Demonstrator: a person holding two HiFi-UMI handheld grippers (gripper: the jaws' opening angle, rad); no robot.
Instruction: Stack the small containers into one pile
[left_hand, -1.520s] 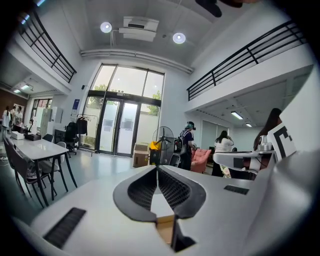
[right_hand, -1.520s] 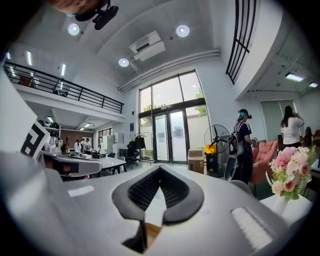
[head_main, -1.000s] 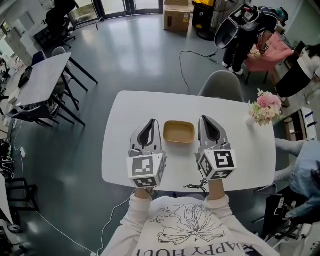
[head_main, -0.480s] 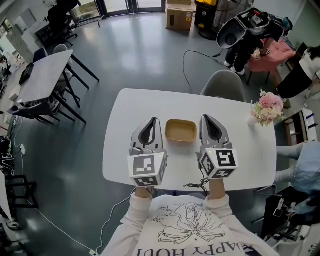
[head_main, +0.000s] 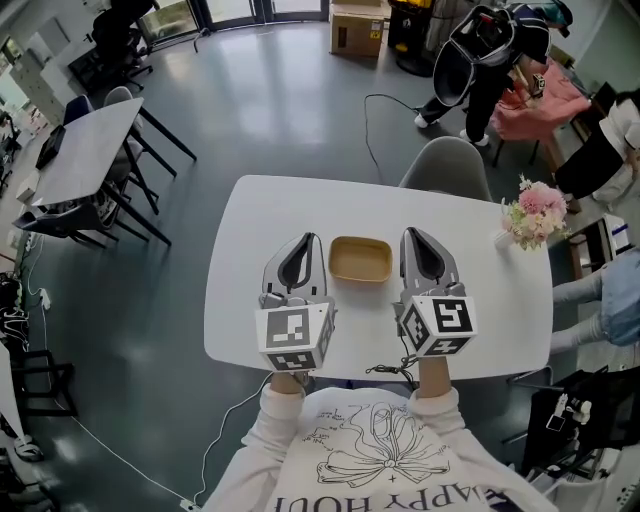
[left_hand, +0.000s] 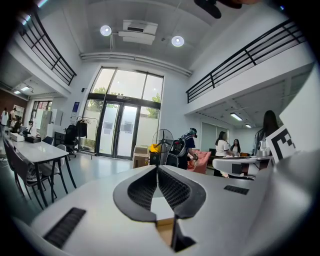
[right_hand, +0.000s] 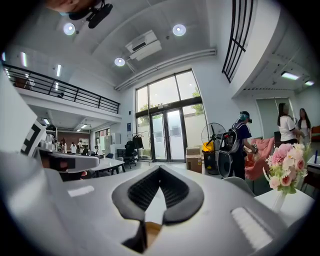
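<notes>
A tan square container (head_main: 360, 261) sits on the white table (head_main: 260, 215), midway between my two grippers. I cannot tell whether it is one container or several nested. My left gripper (head_main: 301, 239) rests just left of it, jaws shut with nothing between them. My right gripper (head_main: 412, 236) rests just right of it, also shut and holding nothing. In the left gripper view the left gripper (left_hand: 158, 169) points across the room above the table. In the right gripper view the right gripper (right_hand: 160, 170) does the same.
A vase of pink flowers (head_main: 531, 214) stands at the table's right edge. A grey chair (head_main: 446, 167) is tucked at the far side. A black cable (head_main: 392, 373) lies at the near edge. A person (head_main: 489, 50) walks beyond the table, another sits at right (head_main: 610, 300).
Both grippers and the container have stayed put. The head camera shifted slightly, and the person with the backpack in the background has moved.
</notes>
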